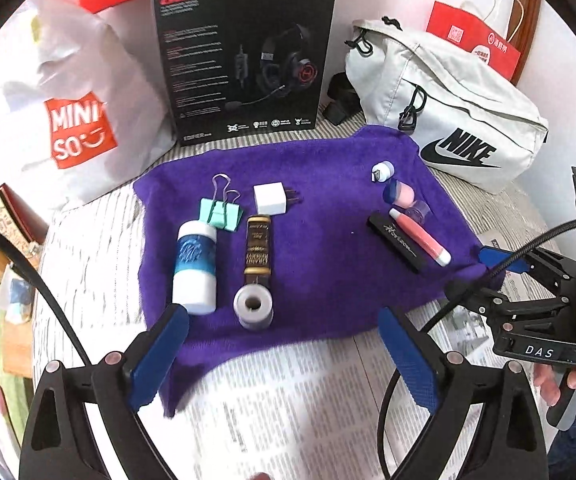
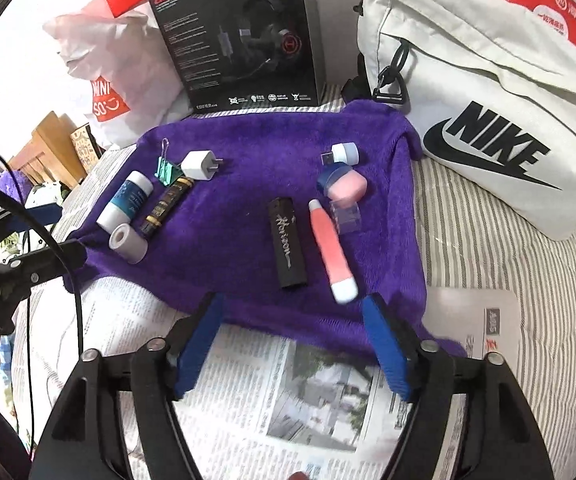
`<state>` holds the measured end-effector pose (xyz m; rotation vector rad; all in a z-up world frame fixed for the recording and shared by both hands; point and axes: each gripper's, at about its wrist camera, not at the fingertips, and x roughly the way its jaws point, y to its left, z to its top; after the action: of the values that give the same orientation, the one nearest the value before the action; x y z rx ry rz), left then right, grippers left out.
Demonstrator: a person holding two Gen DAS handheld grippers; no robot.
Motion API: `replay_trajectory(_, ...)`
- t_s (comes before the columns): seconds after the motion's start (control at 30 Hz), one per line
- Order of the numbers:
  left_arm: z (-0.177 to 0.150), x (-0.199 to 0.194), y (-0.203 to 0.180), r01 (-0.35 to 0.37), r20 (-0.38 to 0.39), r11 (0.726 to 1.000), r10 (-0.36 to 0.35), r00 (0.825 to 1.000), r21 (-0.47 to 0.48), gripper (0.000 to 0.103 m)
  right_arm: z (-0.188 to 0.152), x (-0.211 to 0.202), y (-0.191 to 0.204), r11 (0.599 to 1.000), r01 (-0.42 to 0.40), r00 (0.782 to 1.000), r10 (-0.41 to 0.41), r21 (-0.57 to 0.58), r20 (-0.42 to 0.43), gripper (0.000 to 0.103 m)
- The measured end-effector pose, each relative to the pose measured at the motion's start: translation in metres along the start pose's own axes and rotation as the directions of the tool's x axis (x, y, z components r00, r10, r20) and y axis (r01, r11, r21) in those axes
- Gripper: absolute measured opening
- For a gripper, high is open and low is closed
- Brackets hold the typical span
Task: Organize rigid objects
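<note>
Rigid objects lie in two loose groups on the purple towel, which is spread over newspaper on a striped bed. On the left side sit a white bottle with a blue label, a teal binder clip, a white plug adapter, a dark gold-printed tube and a grey tape roll. On the right are a black bar with silver script, a pink tube with a white cap, a small pink and blue jar, a clear lid or box just beside it, and a small white USB piece. The sorting looks well along: each group is gathered, though several items lie at odd angles and the right cluster is crowded, so straightening may be left.

The left hand-held gripper hovers over the near edge of the towel with its blue pads spread wide and nothing between them. The right hand-held gripper is likewise wide and empty, over the newspaper just short of the black bar.

The left wrist view shows the right tool from the side, with fingers wrapped on its handle. The right wrist view shows the USB plug on the white piece and the script on the bar more clearly. The clear item beside the jar is hard to identify in either view
</note>
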<state>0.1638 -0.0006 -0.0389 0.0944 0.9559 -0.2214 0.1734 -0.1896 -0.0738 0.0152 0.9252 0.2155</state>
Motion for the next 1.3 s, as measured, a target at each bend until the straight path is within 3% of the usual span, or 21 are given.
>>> replay_trajectory(0.2, -0.017, -0.022, 0.006, 0.010, 0.050, 0.999, -0.007, 0.999, -0.051, 0.098, -0.011, -0.022, 0.008, 0.998, 0.057, 0.998, -0.058, 0.038, 0.026, 0.096)
replay_trajectory(0.3, -0.026, -0.029, 0.006, -0.005, 0.066, 0.998, 0.009, 0.998, -0.061, 0.098, -0.017, -0.034, 0.010, 0.991, 0.124, 0.991, -0.126, 0.053, 0.040, 0.103)
replay_trajectory(0.4, -0.036, -0.034, 0.007, -0.012, 0.076, 0.996, 0.018, 0.997, -0.084, 0.098, -0.022, -0.044, 0.013, 0.985, 0.161, 0.985, -0.164, 0.055, 0.055, 0.103)
replay_trajectory(0.67, -0.052, -0.040, 0.011, -0.019, 0.080, 0.986, 0.033, 0.996, -0.164, 0.098, -0.035, -0.066, 0.023, 0.984, 0.166, 0.984, -0.169, 0.060, 0.053, 0.103)
replay_trajectory(0.77, -0.052, -0.045, 0.007, -0.039, 0.091, 0.987, 0.054, 0.994, -0.159, 0.098, -0.040, -0.071, 0.027, 0.989, 0.138, 0.989, -0.140, 0.044, 0.045, 0.103)
replay_trajectory(1.3, -0.056, -0.058, -0.006, -0.065, 0.107, 0.988, 0.080, 0.991, -0.137, 0.098, -0.049, -0.092, 0.031, 0.987, 0.156, 0.982, -0.160, 0.045, 0.103, 0.103)
